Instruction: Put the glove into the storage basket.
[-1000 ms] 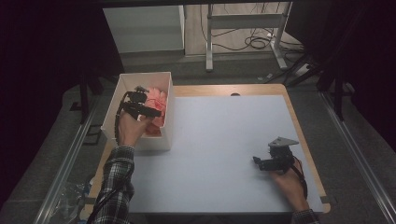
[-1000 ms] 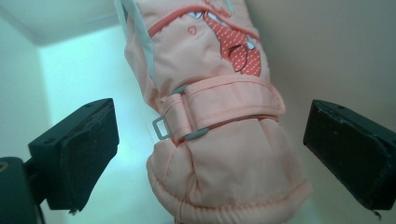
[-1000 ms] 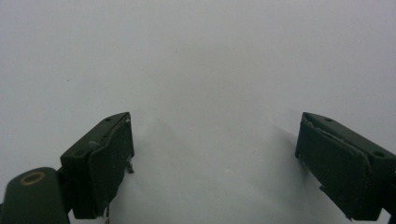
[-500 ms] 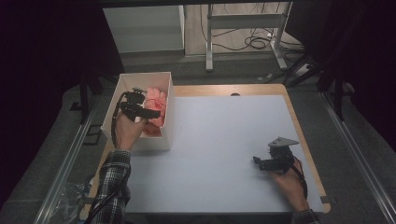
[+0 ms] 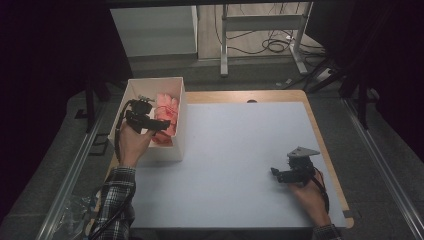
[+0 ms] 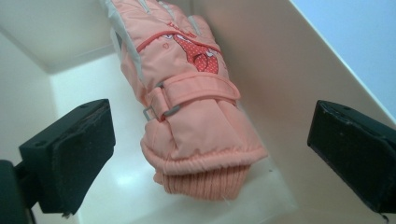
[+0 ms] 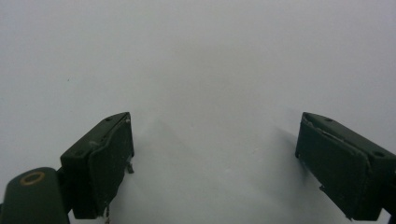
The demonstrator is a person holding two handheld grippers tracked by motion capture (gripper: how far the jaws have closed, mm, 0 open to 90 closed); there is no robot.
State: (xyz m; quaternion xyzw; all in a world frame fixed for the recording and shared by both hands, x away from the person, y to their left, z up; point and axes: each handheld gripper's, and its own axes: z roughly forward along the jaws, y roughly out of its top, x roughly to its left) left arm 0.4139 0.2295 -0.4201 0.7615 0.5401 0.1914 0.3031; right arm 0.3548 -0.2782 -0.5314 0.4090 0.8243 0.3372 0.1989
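Pink winter glove lies inside the white box at the left side of the table. It has a knit cuff, a strap with a small buckle, and a red spotted patch on top. The glove rests on the box floor, right beside one box wall. The left gripper hangs over the box, above the glove. Its jaws are wide apart, one on each side of the cuff, and they do not touch it. The right gripper is well apart from the box, low over the bare white tabletop near the right edge. Its jaws are wide apart too and hold nothing.
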